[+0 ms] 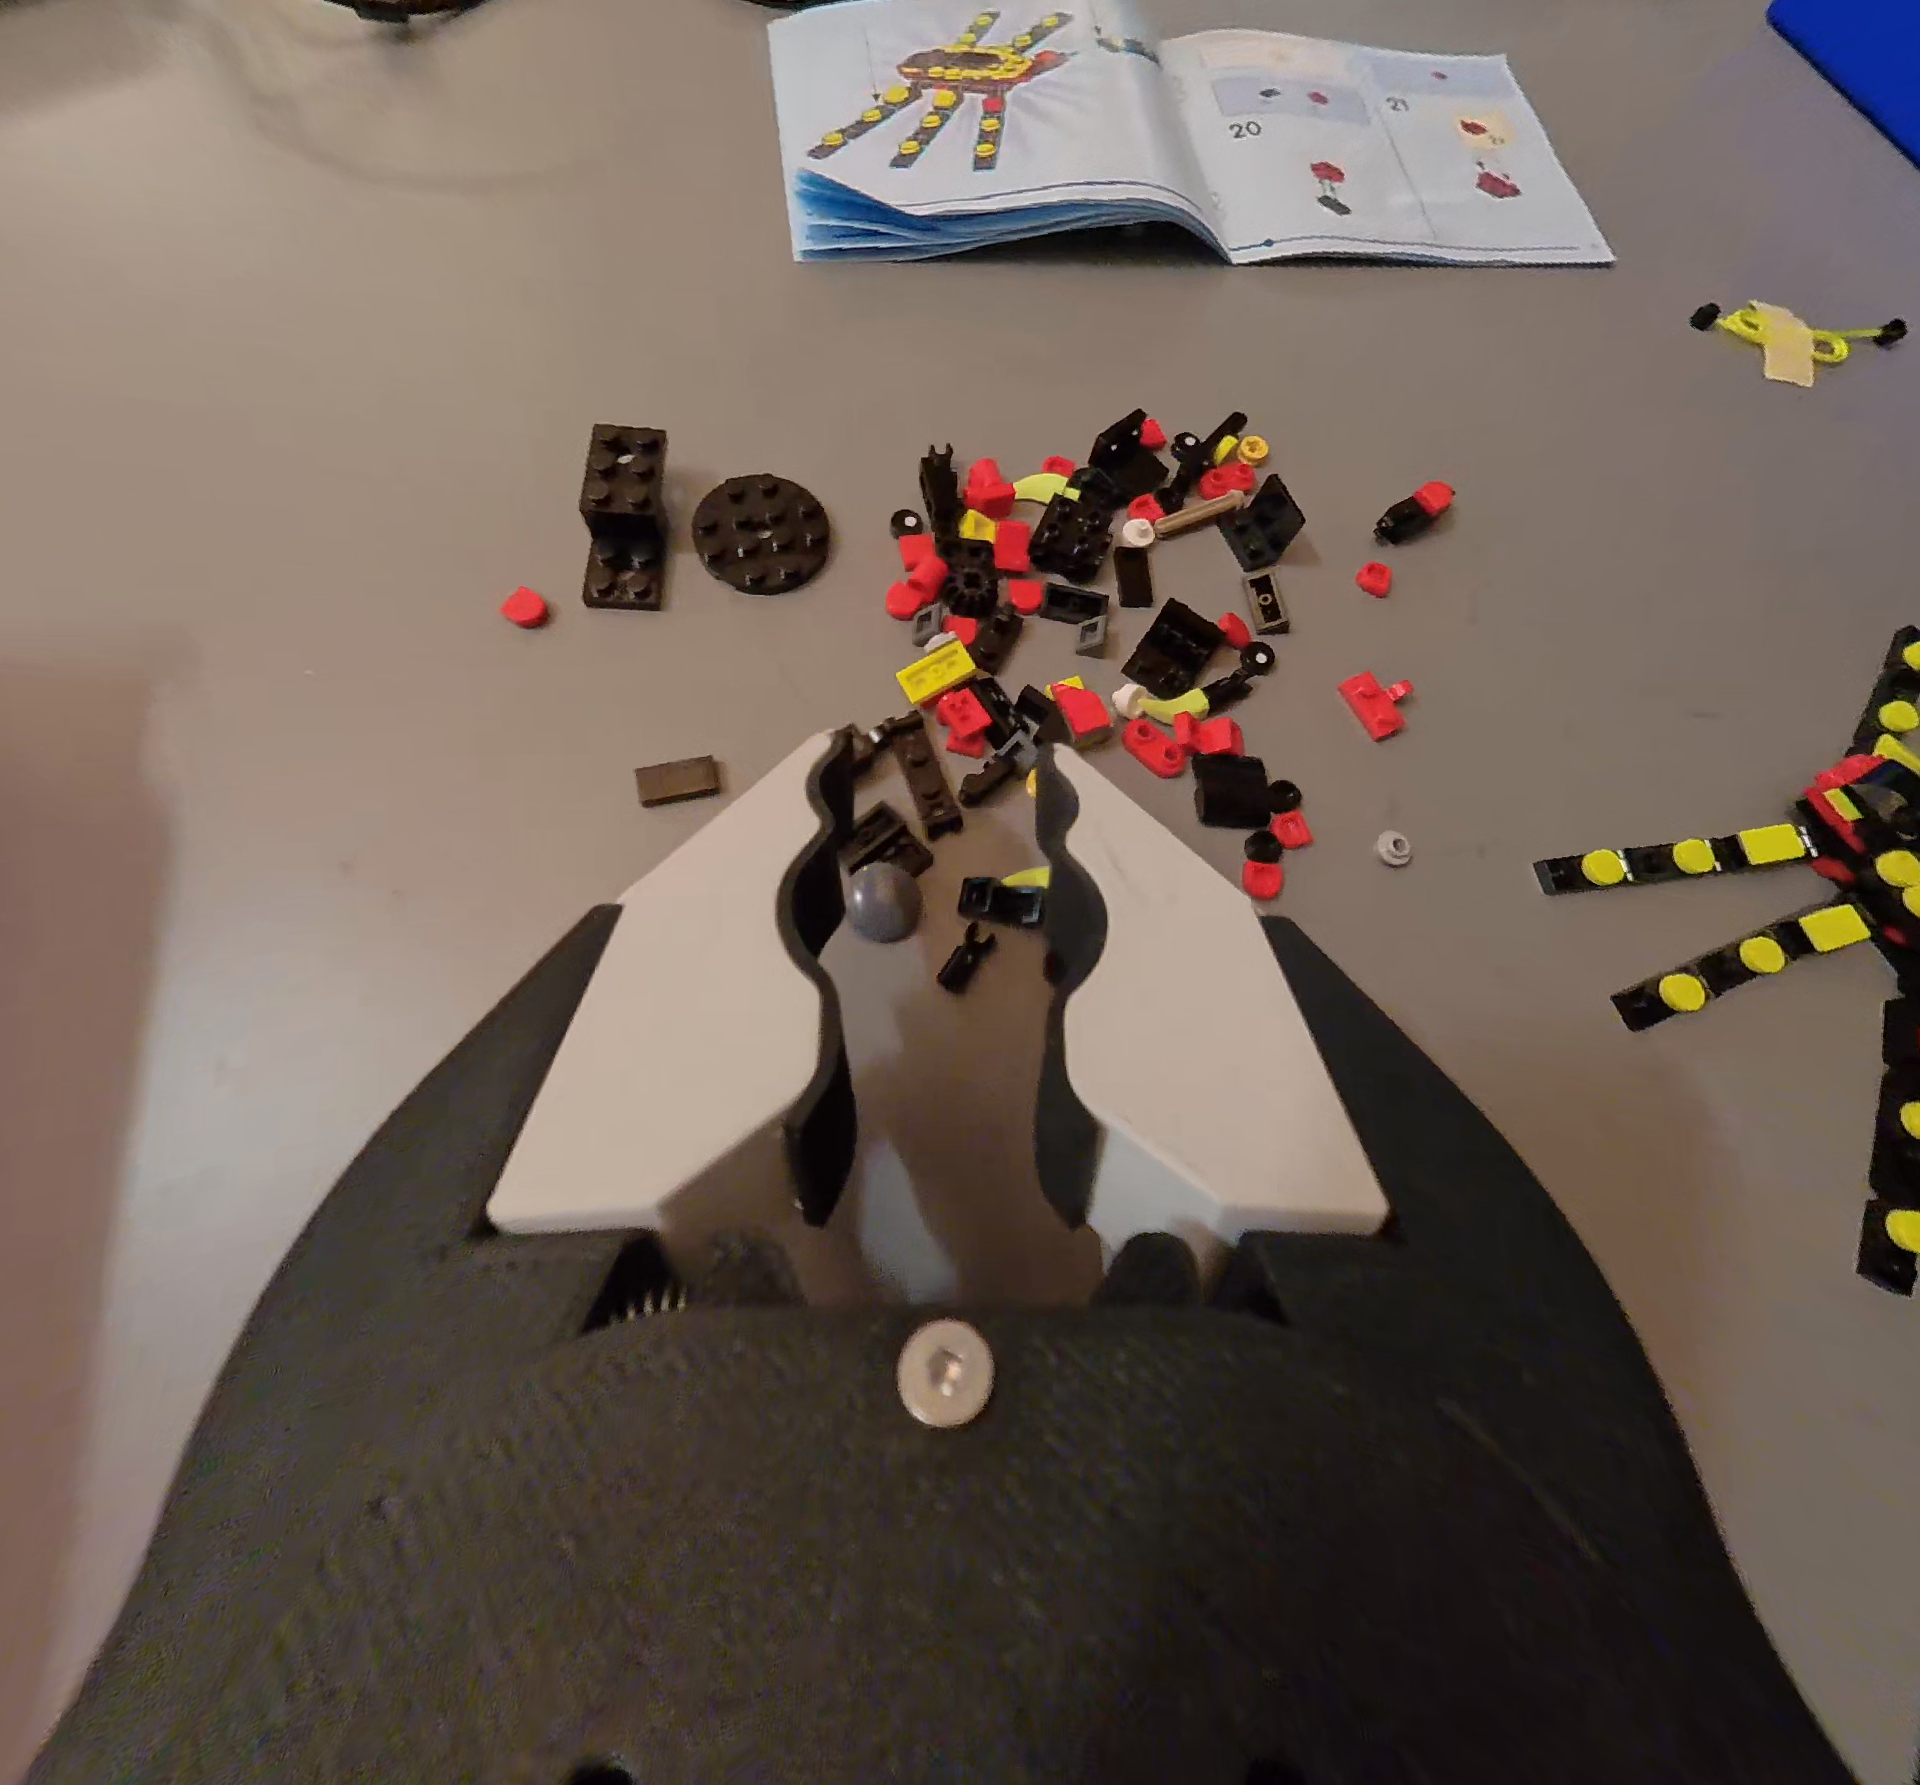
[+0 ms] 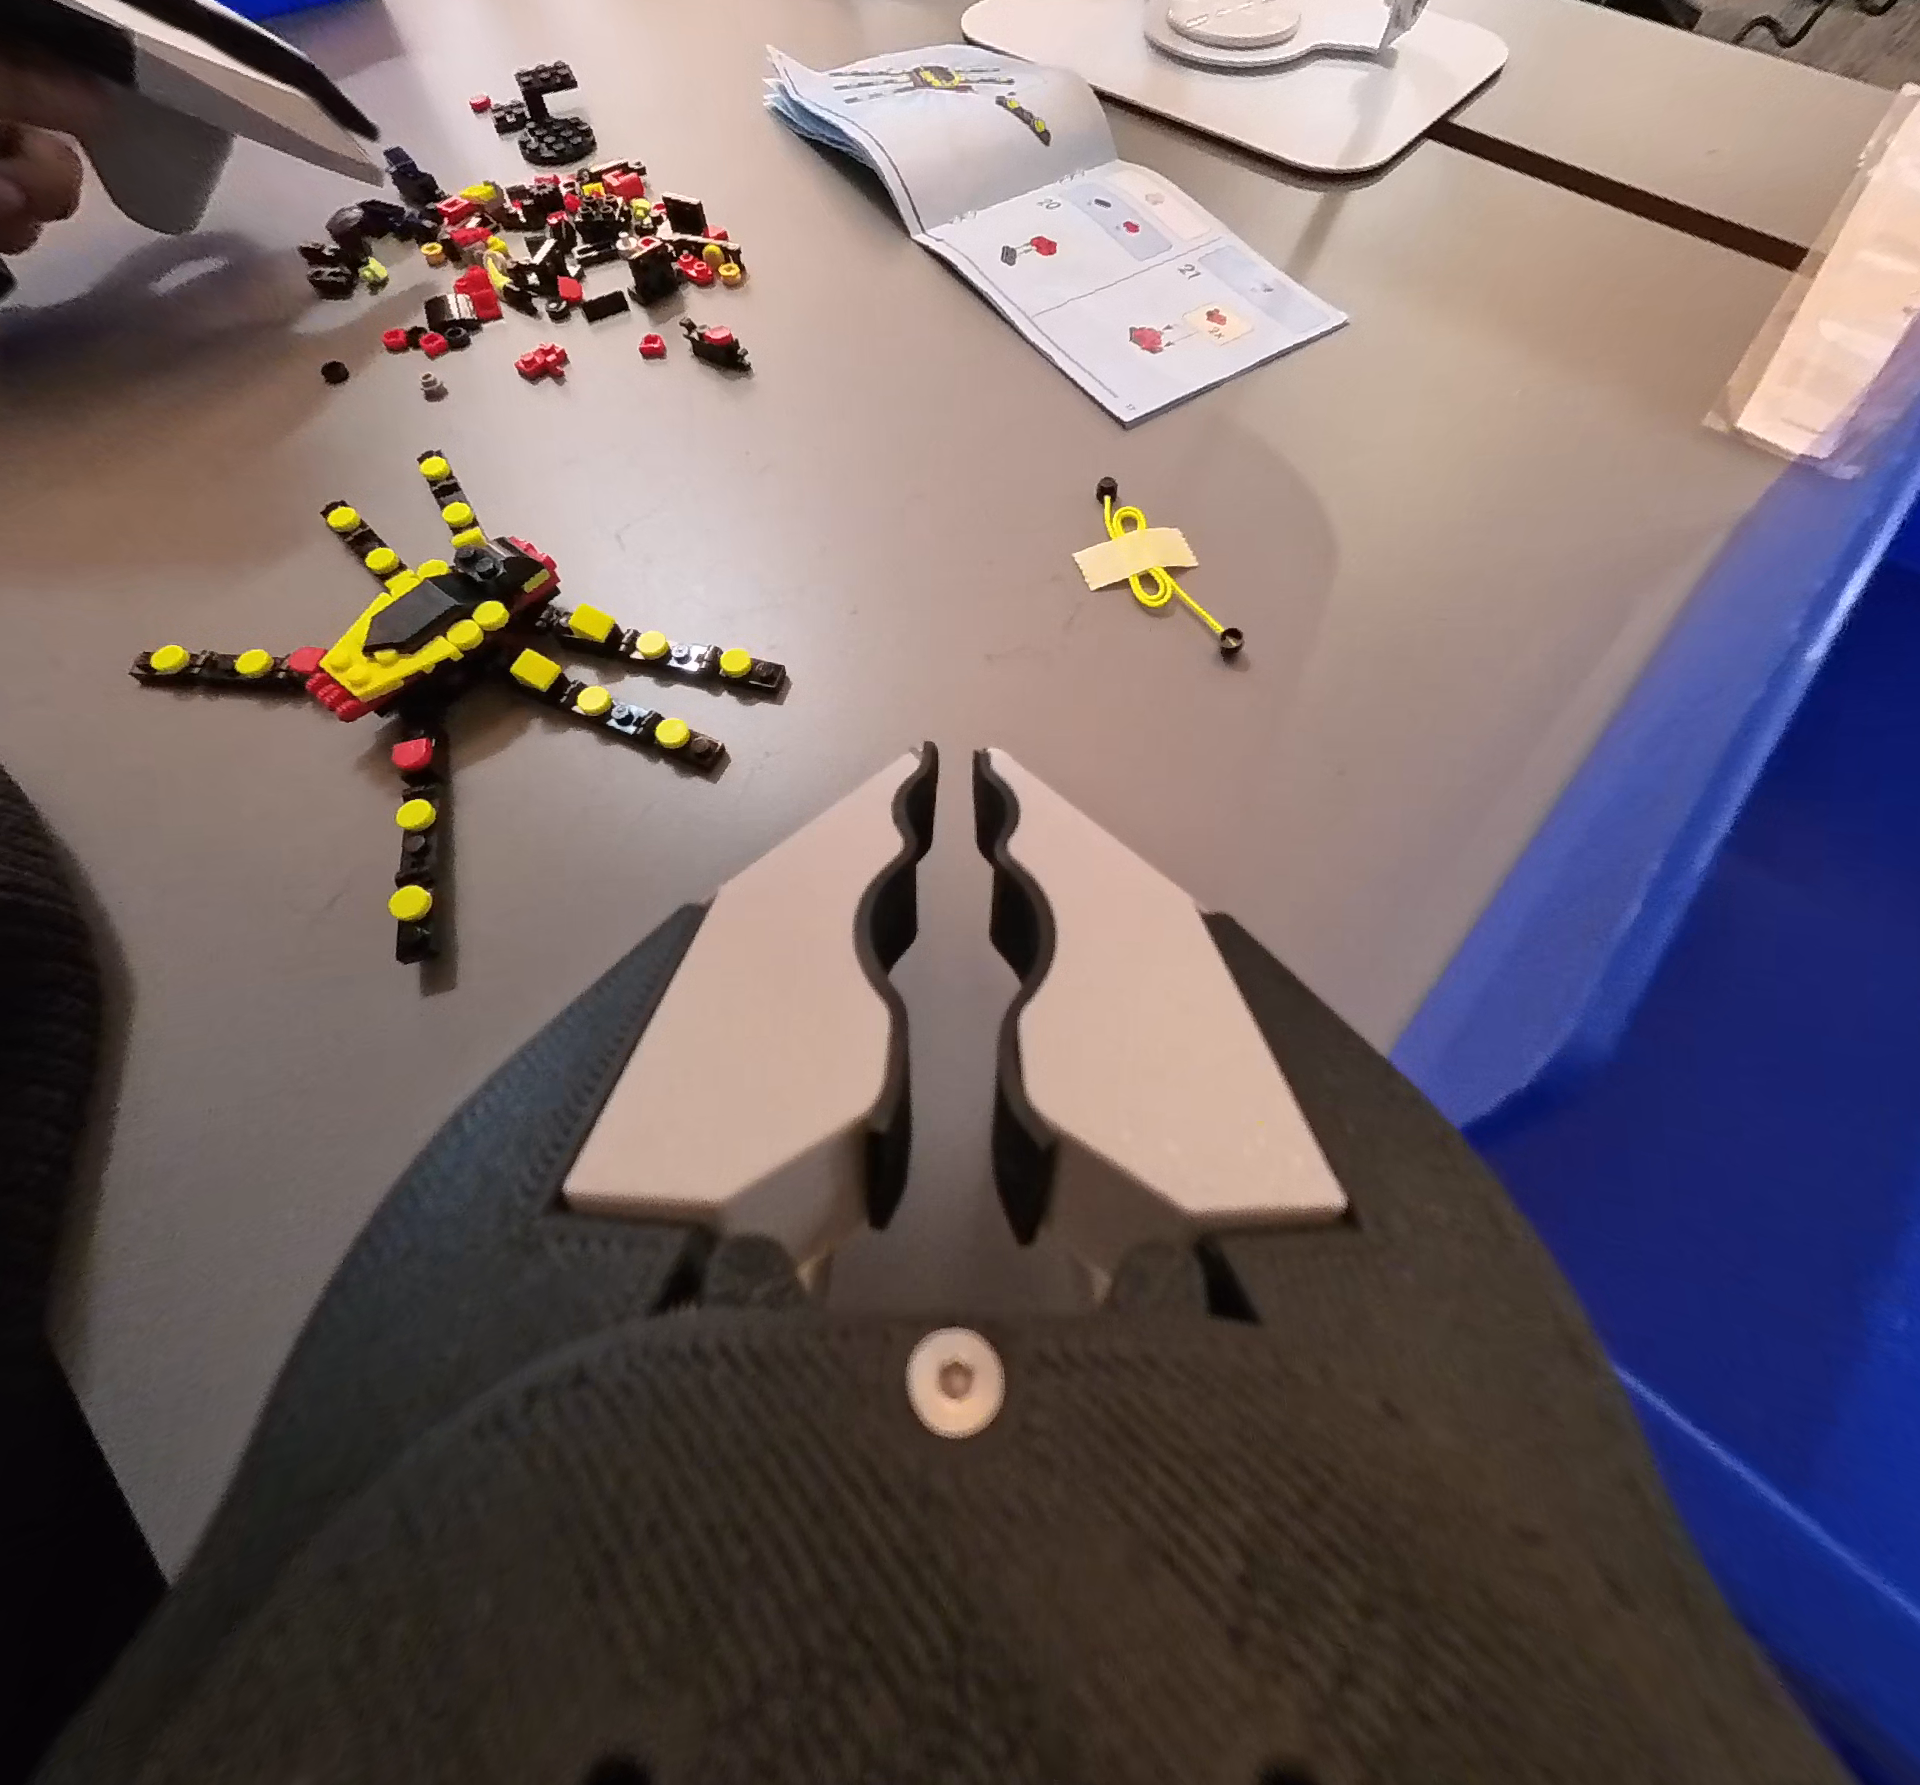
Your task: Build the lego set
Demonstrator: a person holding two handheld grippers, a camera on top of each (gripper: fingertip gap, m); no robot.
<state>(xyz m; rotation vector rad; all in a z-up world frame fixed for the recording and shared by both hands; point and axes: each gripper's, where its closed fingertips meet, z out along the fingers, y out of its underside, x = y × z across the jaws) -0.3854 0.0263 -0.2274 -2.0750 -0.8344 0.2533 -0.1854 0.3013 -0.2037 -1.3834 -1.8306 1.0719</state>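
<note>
Hovering over the near edge of the loose-brick pile [image 1: 1091, 634], the left gripper [image 1: 940, 748] holds its fingers partly open and empty, with a grey dome piece [image 1: 883, 902] and small black clips lying on the table [image 1: 312, 385] between them. The right gripper [image 2: 954, 750] waits well apart near the table's right edge, its fingers nearly closed, a thin gap showing, nothing held. The half-built spider [image 2: 436, 644], black with yellow studs and red trim, lies flat toward the near left, beside the pile. An open booklet [image 2: 1039, 218] sits toward the far edge, and a taped yellow string [image 2: 1143, 563] lies alone on the right. The pieces are small and crowded: closing here could pinch two at once, or flick the round dome away across the smooth table. A sideways sweep might also scatter the pile toward the spider's thin legs.
</note>
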